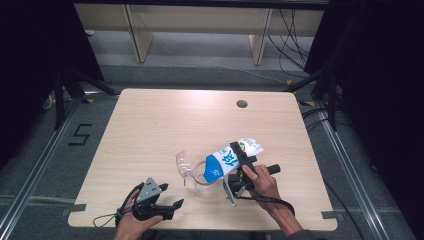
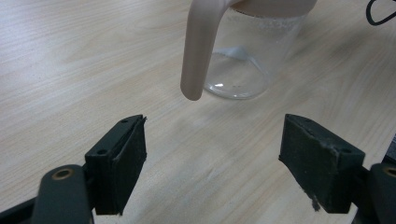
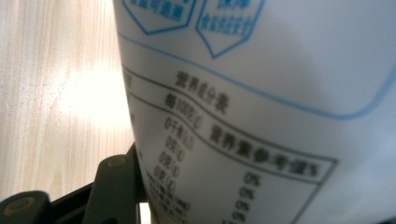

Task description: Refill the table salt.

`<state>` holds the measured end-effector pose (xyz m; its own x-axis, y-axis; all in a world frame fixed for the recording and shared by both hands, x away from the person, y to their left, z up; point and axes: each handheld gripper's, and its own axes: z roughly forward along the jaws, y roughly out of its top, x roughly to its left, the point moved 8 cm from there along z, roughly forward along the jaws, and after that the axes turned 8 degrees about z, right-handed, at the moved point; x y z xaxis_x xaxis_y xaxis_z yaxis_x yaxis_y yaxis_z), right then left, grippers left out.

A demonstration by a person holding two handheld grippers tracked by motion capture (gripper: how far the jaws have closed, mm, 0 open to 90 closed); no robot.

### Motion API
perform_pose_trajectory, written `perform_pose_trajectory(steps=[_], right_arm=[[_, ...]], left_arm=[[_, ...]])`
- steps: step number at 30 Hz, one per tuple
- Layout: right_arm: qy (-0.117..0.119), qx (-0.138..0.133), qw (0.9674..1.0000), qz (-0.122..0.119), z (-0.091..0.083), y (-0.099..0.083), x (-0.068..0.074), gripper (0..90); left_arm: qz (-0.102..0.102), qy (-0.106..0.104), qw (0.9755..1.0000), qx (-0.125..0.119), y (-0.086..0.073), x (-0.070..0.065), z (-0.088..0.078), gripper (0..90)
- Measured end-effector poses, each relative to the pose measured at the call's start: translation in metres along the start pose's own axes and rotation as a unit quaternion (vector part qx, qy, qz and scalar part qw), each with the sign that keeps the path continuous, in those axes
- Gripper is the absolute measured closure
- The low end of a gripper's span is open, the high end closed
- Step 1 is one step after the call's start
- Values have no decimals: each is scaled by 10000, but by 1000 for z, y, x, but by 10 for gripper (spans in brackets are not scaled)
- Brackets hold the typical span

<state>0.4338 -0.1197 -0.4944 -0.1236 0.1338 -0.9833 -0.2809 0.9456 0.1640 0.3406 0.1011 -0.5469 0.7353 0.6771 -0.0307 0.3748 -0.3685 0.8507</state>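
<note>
Right gripper (image 1: 239,161): clamped on a blue-and-white carton (image 1: 231,159), jaws part-way closed, one on each side of its body; carton tilted, blue end low over the mouth of a clear jug (image 1: 200,172), white end raised away from the jug. In the right gripper view, carton wall (image 3: 261,112) pressed close between the jaws, printed table of figures across it. Jug upright on the wooden table (image 1: 165,120), handle on the side away from the carton. Left gripper (image 1: 170,209): jaws spread wide, nothing between them, held low near the table's front edge, apart from the jug. In the left gripper view, jug's pale handle (image 2: 198,51) and clear base beyond the open jaws.
</note>
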Motion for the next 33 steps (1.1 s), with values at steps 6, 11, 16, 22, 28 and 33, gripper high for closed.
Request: perform_pose_trajectory(steps=[6,11,16,22,28,33], right_arm=[[-14,35,10000,-5,0,-1,1,463],[-11,27,10000,-3,0,-1,1,466],[-66,-47,9999,-114,2,1,0,468],[-70,-116,9995,-274,2,2,-2,468],[-86,-89,9993,-358,3,3,-4,469],[-152,-190,9991,-344,4,3,-4,469]], left_arm=[[2,-3,10000,1,0,0,0,222],[5,3,10000,-15,0,0,0,222],[-16,27,10000,-28,1,0,0,222],[-13,34,10000,-4,1,0,0,222],[-9,-6,10000,17,0,-1,0,222],[2,-13,10000,43,0,0,-1,222]])
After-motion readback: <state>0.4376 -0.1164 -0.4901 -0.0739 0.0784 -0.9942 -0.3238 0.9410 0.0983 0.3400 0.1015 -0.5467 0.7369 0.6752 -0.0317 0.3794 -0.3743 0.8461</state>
